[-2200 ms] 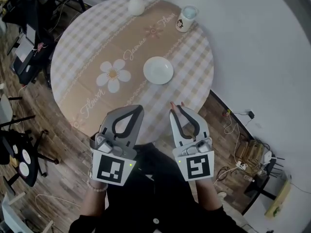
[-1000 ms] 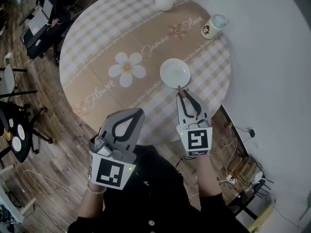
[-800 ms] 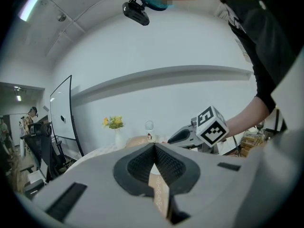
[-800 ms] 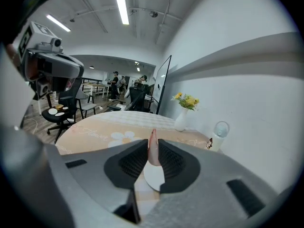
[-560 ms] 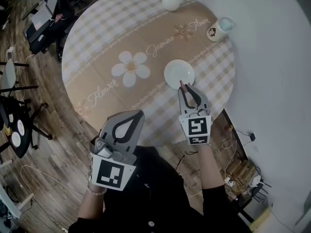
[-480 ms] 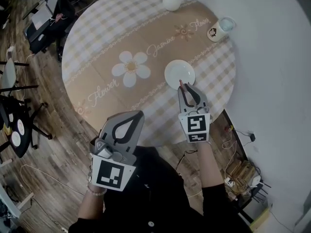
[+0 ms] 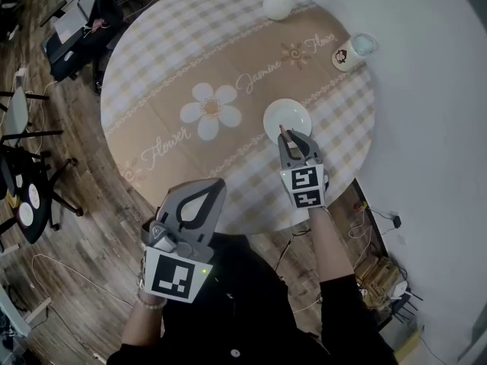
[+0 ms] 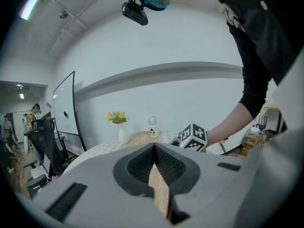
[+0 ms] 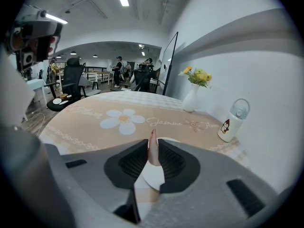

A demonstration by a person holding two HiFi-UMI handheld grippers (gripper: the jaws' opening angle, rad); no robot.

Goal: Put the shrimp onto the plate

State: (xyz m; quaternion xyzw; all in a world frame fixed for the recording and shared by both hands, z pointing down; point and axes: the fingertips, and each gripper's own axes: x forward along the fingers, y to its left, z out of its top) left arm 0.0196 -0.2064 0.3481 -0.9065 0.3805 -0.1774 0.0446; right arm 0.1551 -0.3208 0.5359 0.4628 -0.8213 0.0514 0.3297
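Pinching the small pink shrimp point(image 9: 152, 148) above the near rim of the round white plate point(image 7: 294, 111) by the desk's point(image 7: 152, 82) right edge, the right hand-held gripper point(image 7: 283, 132) should sink low over the middle before parting; the left hand-held gripper point(image 7: 218, 182) is closed, empty.

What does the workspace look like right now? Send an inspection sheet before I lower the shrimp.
Surface: round table under a checked, flower-printed cloth.
Job's things: white plate, visible part bare; shrimp in the right gripper, over the plate's near part.
Clutter: vase of yellow flowers and lidded bottle, both near the far edge.
Grippers: right tongs shut on the shrimp; left gripper tongs shut, empty, by the table's near edge.
Cables: loose leads on the wooden floor at right.
Surroundings: office chairs at left, white wall at right.
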